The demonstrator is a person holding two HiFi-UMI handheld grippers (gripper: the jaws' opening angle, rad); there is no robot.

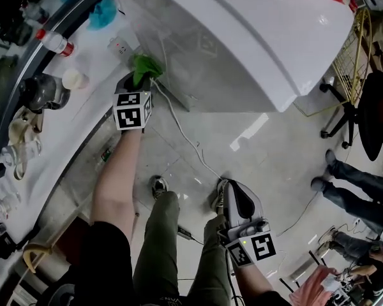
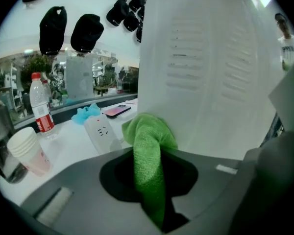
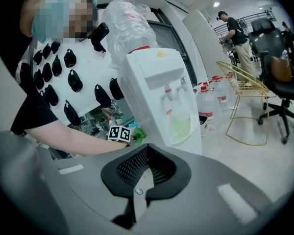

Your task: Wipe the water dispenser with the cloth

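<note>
The left hand-held gripper (image 2: 152, 180) clamps the green cloth (image 2: 149, 146) at the water dispenser's (image 2: 210, 72) side panel, so wiping looks barely begun, while the right hand-held gripper (image 3: 137, 190) hangs closed and empty.

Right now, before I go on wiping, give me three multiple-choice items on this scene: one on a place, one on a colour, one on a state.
1. Where is the cloth?
A. held by the left gripper
B. lying on the floor
C. draped on a chair

2. What colour is the cap of the bottle?
A. blue
B. red
C. white

3. How do the jaws of the right gripper stand?
A. wide apart
B. closed on a cup
C. closed, with nothing between them

Answers:
1 A: the green cloth runs out from between its jaws.
2 B: the cap shows red in the left gripper view.
3 C: its own view shows the jaws meeting, with nothing between them.
</note>
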